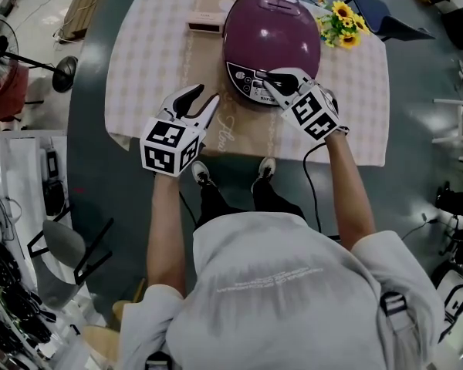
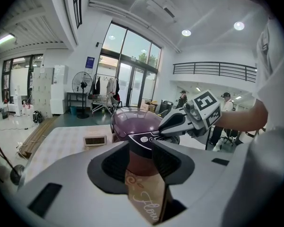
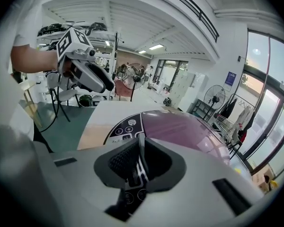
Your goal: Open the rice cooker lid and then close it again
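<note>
From the head view, the purple rice cooker [image 1: 272, 41] sits at the far middle of the checked table [image 1: 150, 60] with its lid down. My right tongs [image 1: 267, 78] rest their tips on its front control panel [image 1: 247, 78]. My left tongs [image 1: 201, 100] hang over the table's near edge, beside the cooker's front left and clear of it. A small box [image 1: 204, 23] and yellow flowers [image 1: 342, 21] flank the cooker.

The left gripper view shows my left tongs [image 2: 141, 148] wide and empty. The cooker [image 2: 135, 122] shows through the gap, and the right tongs [image 2: 157, 135] touch its panel from the right.

The right gripper view shows my right tongs [image 3: 138, 148] pinched to a thin slit, gripping nothing I can make out. The panel's buttons [image 3: 124, 126] lie right under the tips, a closeness only this view shows. The left tongs [image 3: 102, 83] hang off to the side.
</note>
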### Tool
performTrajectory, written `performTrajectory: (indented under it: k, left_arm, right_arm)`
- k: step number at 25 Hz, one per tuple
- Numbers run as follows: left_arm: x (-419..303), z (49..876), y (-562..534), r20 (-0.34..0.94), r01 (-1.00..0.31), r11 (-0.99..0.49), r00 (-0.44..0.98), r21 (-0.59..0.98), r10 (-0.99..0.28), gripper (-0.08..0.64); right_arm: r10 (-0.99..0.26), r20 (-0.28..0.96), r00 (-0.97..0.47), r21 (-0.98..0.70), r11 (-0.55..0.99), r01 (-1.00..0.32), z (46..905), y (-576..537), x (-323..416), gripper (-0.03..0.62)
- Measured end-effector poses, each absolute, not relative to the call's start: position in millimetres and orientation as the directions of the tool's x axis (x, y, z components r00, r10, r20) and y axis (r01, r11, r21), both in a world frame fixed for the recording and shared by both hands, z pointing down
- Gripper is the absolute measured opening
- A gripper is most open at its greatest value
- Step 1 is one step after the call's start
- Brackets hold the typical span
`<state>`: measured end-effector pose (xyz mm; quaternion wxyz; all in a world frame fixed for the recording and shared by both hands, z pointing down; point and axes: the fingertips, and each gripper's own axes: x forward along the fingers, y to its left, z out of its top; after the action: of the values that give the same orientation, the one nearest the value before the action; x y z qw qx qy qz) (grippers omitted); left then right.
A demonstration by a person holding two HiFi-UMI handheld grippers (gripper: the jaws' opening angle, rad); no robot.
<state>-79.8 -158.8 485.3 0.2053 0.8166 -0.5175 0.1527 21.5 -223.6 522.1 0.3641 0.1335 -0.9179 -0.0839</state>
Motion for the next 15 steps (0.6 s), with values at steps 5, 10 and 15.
performTrajectory:
  k: [5, 10, 15]
  left_arm:
    - [-82.1, 484.8, -157.3, 0.457, -0.908, -0.377, 0.418, 0.183, -0.785, 0.161]
    - [-81.0, 487.1, -155.3, 0.457, -0.905, -0.381, 0.425, 0.189, -0.782, 0.161]
    - [-80.2, 488.9, -152.6, 0.459, -0.903, -0.383, 0.429, 0.194, -0.778, 0.161]
  right_arm:
    - [-0.327, 0.634, -0.701, 0.275, 0.942, -0.191, 523.4, -224.2, 22.0, 0.054]
    - [-0.336, 0.627, -0.703, 0.272, 0.940, -0.206, 525.7, -223.5, 22.6, 0.054]
    - [-0.351, 0.620, -0.702, 0.277, 0.935, -0.223, 525.0, -222.3, 23.1, 0.052]
